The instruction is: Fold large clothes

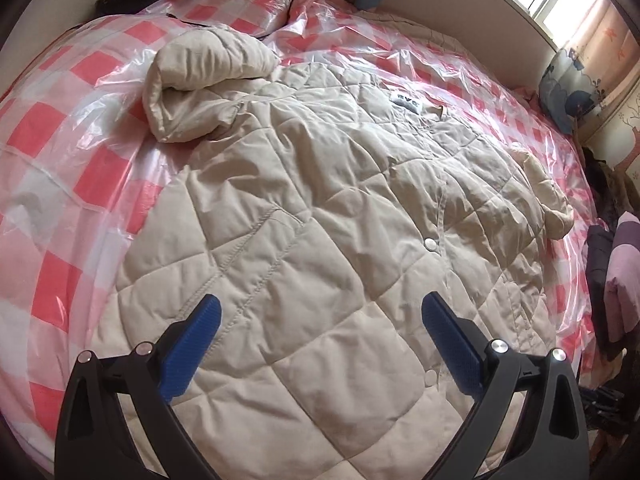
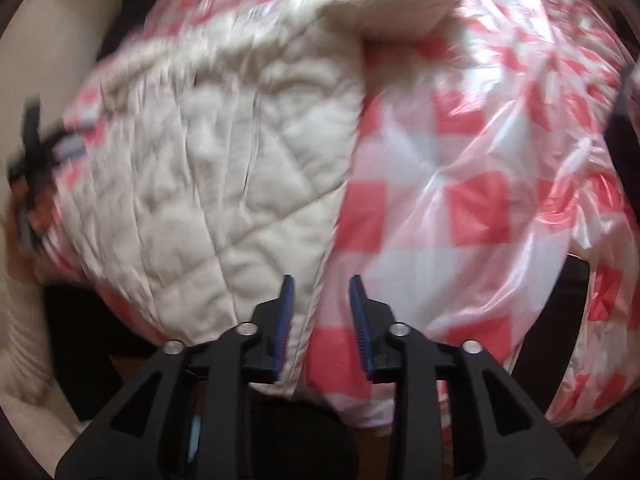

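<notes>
- While you looked along your left gripper (image 1: 320,328), its blue pads (image 1: 192,348) stood wide apart above the lower front of the beige quilted jacket (image 1: 320,208), holding nothing. The jacket lay spread front-up on the red-and-white checked plastic sheet (image 1: 60,128), probably laid there to keep the cloth off the bedding. One sleeve (image 1: 200,80) was bent back on itself near the shoulder, while the other sleeve (image 1: 548,200) trailed off at the far edge. The snap buttons (image 1: 430,244) ran down the placket, so the front looked closed, ready for folding.
- When you turned to the right wrist view, everything was smeared by motion. Your right gripper (image 2: 322,324) had its jaws partly parted, with nothing clamped between them. They sat just over the jacket's side edge (image 2: 324,272), where the cloth met the checked sheet (image 2: 460,200); that seam seemed the natural place to pinch for the next fold. Whether the pads touched the fabric could not be told.
</notes>
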The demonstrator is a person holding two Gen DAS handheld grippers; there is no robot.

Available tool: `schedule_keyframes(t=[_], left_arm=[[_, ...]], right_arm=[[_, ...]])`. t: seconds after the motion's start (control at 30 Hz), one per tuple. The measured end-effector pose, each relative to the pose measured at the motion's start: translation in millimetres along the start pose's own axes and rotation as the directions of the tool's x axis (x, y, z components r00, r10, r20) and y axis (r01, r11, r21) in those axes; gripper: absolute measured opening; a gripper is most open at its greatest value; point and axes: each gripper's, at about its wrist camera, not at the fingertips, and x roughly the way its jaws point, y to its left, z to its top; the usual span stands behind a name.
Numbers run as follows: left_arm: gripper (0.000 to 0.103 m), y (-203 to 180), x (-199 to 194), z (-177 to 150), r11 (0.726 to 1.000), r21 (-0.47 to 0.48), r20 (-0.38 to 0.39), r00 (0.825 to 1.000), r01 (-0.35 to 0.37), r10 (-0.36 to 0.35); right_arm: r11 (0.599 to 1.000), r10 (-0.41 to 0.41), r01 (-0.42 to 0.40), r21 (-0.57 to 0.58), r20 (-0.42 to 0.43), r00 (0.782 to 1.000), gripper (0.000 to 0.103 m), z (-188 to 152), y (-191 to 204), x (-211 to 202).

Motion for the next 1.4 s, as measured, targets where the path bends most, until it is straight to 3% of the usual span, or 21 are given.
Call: schedule_keyframes(t=[0.03, 0.1, 0.23, 0.3, 0.37, 0.43, 0.53, 0.67, 0.7, 0.77, 0.83, 0.9, 0.93, 1.0, 1.07, 1.13, 1.2, 1.27, 1.3, 1.33, 1.4], left_arm=[[0.096, -6, 2, 0, 1.000, 0.010, 0.000, 1.000, 0.000, 0.000], [0.096, -20, 8, 0, 0.999, 0.044, -0.004, 1.000, -0.011, 0.011], [0.096, -41, 19, -5, 0.993, 0.111, -0.015, 0.999, -0.038, 0.040], [0.096, -47, 22, -7, 0.989, 0.144, -0.017, 0.999, -0.040, 0.042], [0.096, -51, 22, -9, 0.981, 0.180, -0.003, 0.998, -0.066, 0.068], [0.096, -52, 21, -12, 0.968, 0.223, 0.020, 0.993, -0.118, 0.117], [0.096, -44, 19, -15, 0.944, 0.275, 0.047, 0.983, -0.183, 0.176], [0.096, -29, 22, -14, 0.935, 0.277, 0.046, 0.975, -0.220, 0.216], [0.096, -25, 23, -11, 0.940, 0.264, 0.040, 0.976, -0.218, 0.215], [0.096, -23, 25, -10, 0.950, 0.240, 0.031, 0.980, -0.199, 0.197], [0.096, -21, 26, -6, 0.965, 0.205, 0.019, 0.987, -0.161, 0.160], [0.096, -19, 28, -4, 0.977, 0.171, 0.003, 0.992, -0.125, 0.126], [0.096, -18, 29, -4, 0.983, 0.151, -0.009, 0.994, -0.107, 0.110], [0.096, -16, 33, -4, 0.990, 0.120, -0.032, 0.996, -0.075, 0.080], [0.096, -15, 38, -5, 0.993, 0.103, -0.048, 0.997, -0.060, 0.065], [0.096, -14, 41, -6, 0.994, 0.092, -0.053, 0.996, -0.062, 0.067], [0.096, -16, 44, -4, 0.994, 0.092, -0.057, 0.996, -0.066, 0.072], [0.096, -17, 48, -2, 0.993, 0.094, -0.059, 0.995, -0.073, 0.079], [0.096, -18, 50, -2, 0.993, 0.092, -0.060, 0.995, -0.075, 0.081], [0.096, -20, 51, -1, 0.993, 0.088, -0.061, 0.995, -0.073, 0.079], [0.096, -24, 49, -1, 0.995, 0.086, -0.059, 0.996, -0.058, 0.063]], right_arm=[[0.999, -0.006, 0.003, 0.041, 0.082, 0.997, 0.071, 11, -8, -15], [0.992, -0.099, 0.081, 0.096, 0.203, 0.974, 0.086, 44, -14, -38], [0.968, -0.238, 0.252, -0.006, 0.318, 0.918, 0.096, 155, 0, -46], [0.946, -0.276, 0.314, -0.087, 0.296, 0.914, 0.096, 220, -1, -22], [0.944, -0.316, 0.329, -0.027, 0.221, 0.923, 0.096, 282, -30, 15], [0.964, -0.254, 0.234, 0.128, 0.171, 0.952, 0.096, 319, -75, 42], [0.904, -0.126, 0.057, 0.423, 0.137, 0.982, 0.096, 347, -155, 81], [0.842, 0.003, -0.054, 0.536, 0.096, 0.995, 0.094, 361, -201, 130], [0.817, 0.095, -0.149, 0.557, 0.125, 0.988, 0.081, 362, -205, 141], [0.796, 0.231, -0.312, 0.518, 0.216, 0.949, 0.076, 364, -190, 144], [0.821, 0.414, -0.497, 0.280, 0.307, 0.857, 0.075, 363, -149, 124], [0.815, 0.539, -0.576, 0.060, 0.285, 0.792, 0.076, 352, -112, 104], [0.814, 0.554, -0.580, 0.040, 0.248, 0.794, 0.078, 349, -104, 103], [0.833, 0.490, -0.529, 0.162, 0.228, 0.841, 0.083, 351, -118, 113], [0.766, 0.500, -0.564, 0.309, 0.265, 0.824, 0.083, 357, -145, 128], [0.677, 0.539, -0.628, 0.383, 0.323, 0.778, 0.083, 367, -161, 141], [0.660, 0.525, -0.633, 0.405, 0.355, 0.774, 0.082, 379, -161, 154], [0.716, 0.484, -0.590, 0.373, 0.343, 0.805, 0.061, 392, -149, 155], [0.760, 0.441, -0.555, 0.338, 0.357, 0.823, 0.032, 395, -140, 146], [0.787, 0.413, -0.543, 0.293, 0.404, 0.816, 0.014, 396, -134, 128], [0.846, 0.342, -0.497, 0.193, 0.519, 0.783, 0.011, 388, -124, 75]])
